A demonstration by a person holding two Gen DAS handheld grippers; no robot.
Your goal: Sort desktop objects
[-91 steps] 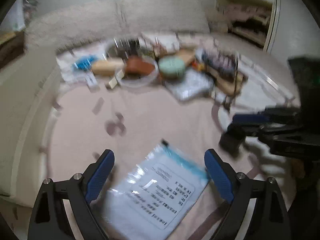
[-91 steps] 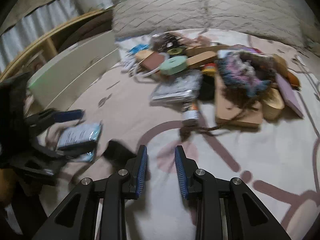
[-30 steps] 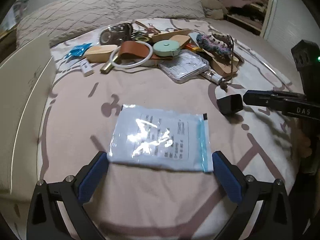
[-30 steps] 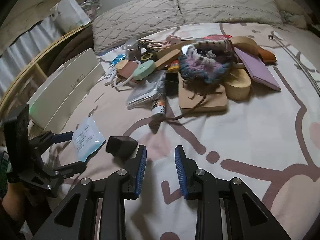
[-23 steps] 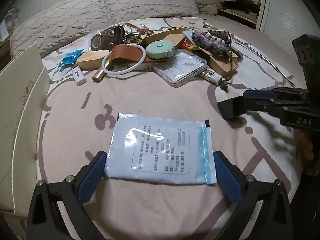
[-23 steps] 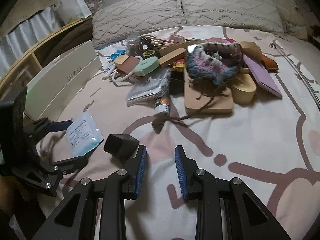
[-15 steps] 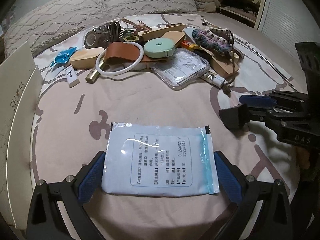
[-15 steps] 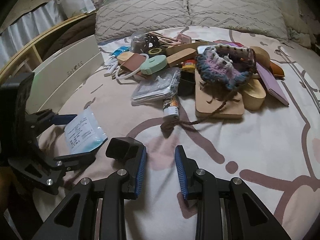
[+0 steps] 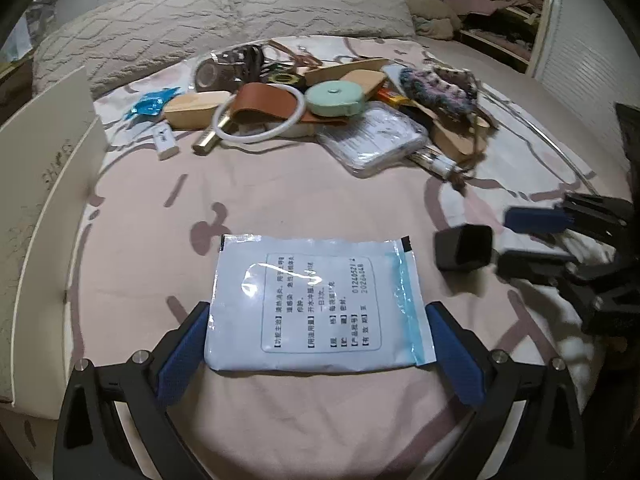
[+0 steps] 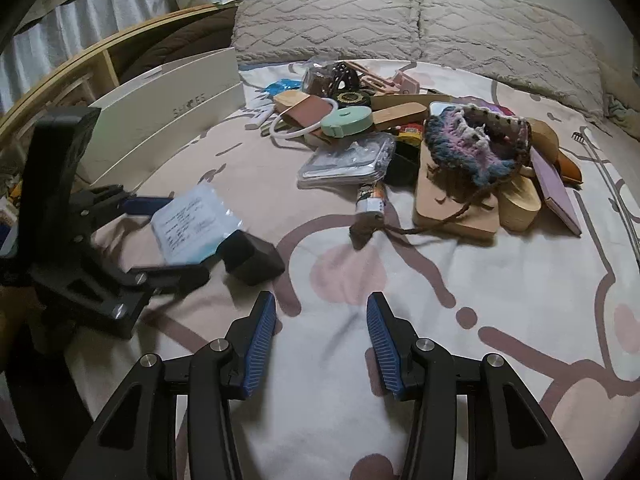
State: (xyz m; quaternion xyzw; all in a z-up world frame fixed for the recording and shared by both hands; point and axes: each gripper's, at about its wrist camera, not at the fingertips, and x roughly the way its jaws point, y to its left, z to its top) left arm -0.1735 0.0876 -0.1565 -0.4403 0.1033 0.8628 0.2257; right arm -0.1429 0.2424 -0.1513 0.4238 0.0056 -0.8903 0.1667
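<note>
My left claw [image 9: 318,344] brackets the white printed sachet [image 9: 318,306] (jaws wide); my right claw [image 10: 321,336], just opened, holds nothing beside the small black box [image 10: 253,258].

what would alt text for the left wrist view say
A flat white-and-blue printed sachet lies on a pink patterned bedsheet between the open blue-padded jaws of the left gripper. At right, a small black open-ended box sits just beyond the right gripper, with a pile of mixed clutter further back.
</note>
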